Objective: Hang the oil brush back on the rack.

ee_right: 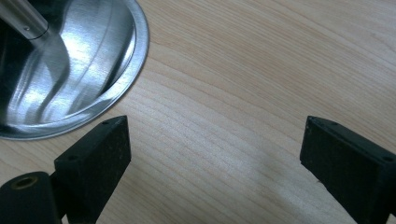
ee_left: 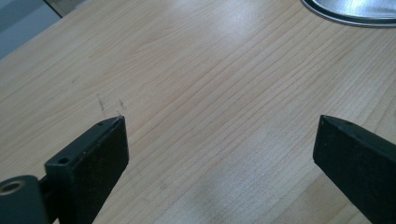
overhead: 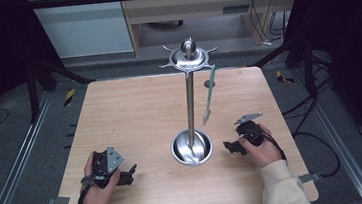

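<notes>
Right now, going L to R across the high view: left gripper (overhead: 125,174) sits low on the wooden table (overhead: 134,111), near the front-left edge, held in the person's left hand (overhead: 96,188) w/ the forearm coming in from the bottom. Grey three-cornered plate on top, cable trailing back along the wrist. In the left gripper view (ee_left: 219,140) its jaws stand wide apart, released, nothing between them, just bare wood grain below; a sliver of the steel base rim (ee_left: 345,14) shows at the top right corner.

Mid-table: metal stand (overhead: 189,101), upright pole rising from a round, shiny dish-shaped base, topped w/ a disc w/ small hook arms and a ball knob. A pale teal utensil (overhead: 209,95) hangs from one hook on the stand's right side, tip down, clear of the table and well above the base. Which kind of utensil, can't tell at this size.

Right side: right gripper (overhead: 229,147) just beside the base, on its right, apart from it, held in the right hand (overhead: 261,147), light sleeve behind. In the right gripper view (ee_right: 215,144) jaws also spread wide, released, gripping nothing; the base (ee_right: 93,74) and the pole's foot lie ahead at upper left, near the left jaw, not touching.
</notes>
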{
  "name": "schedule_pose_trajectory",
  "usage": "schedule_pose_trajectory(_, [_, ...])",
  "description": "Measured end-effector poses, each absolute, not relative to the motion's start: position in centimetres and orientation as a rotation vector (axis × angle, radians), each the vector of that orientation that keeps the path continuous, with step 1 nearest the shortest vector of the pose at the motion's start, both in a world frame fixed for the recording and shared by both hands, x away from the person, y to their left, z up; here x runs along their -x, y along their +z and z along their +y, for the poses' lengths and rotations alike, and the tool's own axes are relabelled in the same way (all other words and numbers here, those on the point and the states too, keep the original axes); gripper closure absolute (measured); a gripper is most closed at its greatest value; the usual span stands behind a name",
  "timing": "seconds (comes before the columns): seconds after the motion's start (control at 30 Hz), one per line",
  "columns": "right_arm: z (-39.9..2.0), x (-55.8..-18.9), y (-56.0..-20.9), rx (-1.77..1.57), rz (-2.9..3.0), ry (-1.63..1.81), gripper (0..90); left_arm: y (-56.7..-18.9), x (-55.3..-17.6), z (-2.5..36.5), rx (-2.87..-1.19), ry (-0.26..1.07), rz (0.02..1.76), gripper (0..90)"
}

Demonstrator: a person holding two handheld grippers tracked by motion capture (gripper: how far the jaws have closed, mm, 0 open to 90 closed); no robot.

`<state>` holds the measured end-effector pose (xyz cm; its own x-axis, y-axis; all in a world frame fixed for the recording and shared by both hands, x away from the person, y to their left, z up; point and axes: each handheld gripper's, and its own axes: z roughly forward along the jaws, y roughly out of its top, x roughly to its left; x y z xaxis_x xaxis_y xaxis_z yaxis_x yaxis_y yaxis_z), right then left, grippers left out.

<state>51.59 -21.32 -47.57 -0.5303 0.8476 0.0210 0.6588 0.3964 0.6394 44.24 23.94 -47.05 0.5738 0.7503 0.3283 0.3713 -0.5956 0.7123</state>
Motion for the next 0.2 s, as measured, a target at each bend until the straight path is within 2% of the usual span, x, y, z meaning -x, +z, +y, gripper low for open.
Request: schedule_pose_trajectory(0.2, [-21.34,-51.56,-47.52,-1.308,2.348,0.868,9.2,-47.11,-44.25,23.89,-2.221,0.838,0.886,3.1])
